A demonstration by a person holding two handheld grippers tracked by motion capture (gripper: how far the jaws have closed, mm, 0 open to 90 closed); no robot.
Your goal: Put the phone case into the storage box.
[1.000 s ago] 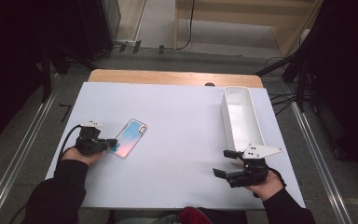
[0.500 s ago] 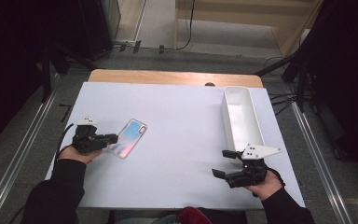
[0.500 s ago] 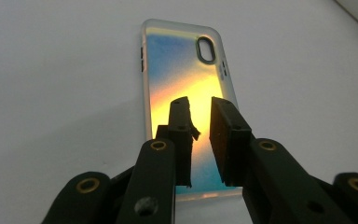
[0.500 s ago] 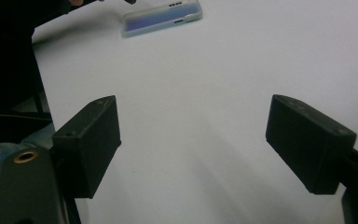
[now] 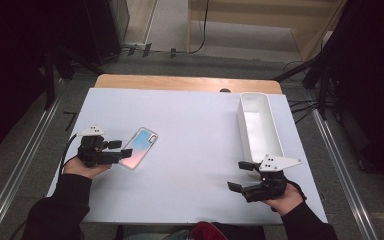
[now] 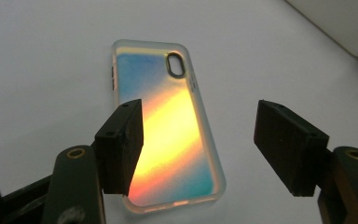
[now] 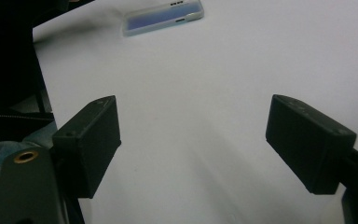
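Note:
A phone in an iridescent case (image 5: pixel 139 147) lies flat, camera side up, on the white table at the left. My left gripper (image 5: pixel 120 148) sits at the phone's near end. Its jaws have just been opening and now stand apart. In the left gripper view the phone (image 6: pixel 168 130) lies on the table below the gap of my left gripper (image 6: pixel 198 149), and the pads do not press on it. My right gripper (image 5: pixel 238 176) rests near the front right of the table, open with nothing between its jaws (image 7: pixel 205 144). The phone (image 7: pixel 163 16) shows far off in the right gripper view.
A long white bin (image 5: pixel 260 130) stands at the right side of the table, just beyond my right gripper; its corner (image 6: pixel 345 23) shows in the left gripper view. A wooden strip (image 5: pixel 187 82) runs along the table's far edge. Metal rails flank both sides.
The left gripper's jaws have spread apart from nearly shut. The phone lies where it was. The right gripper has not moved.

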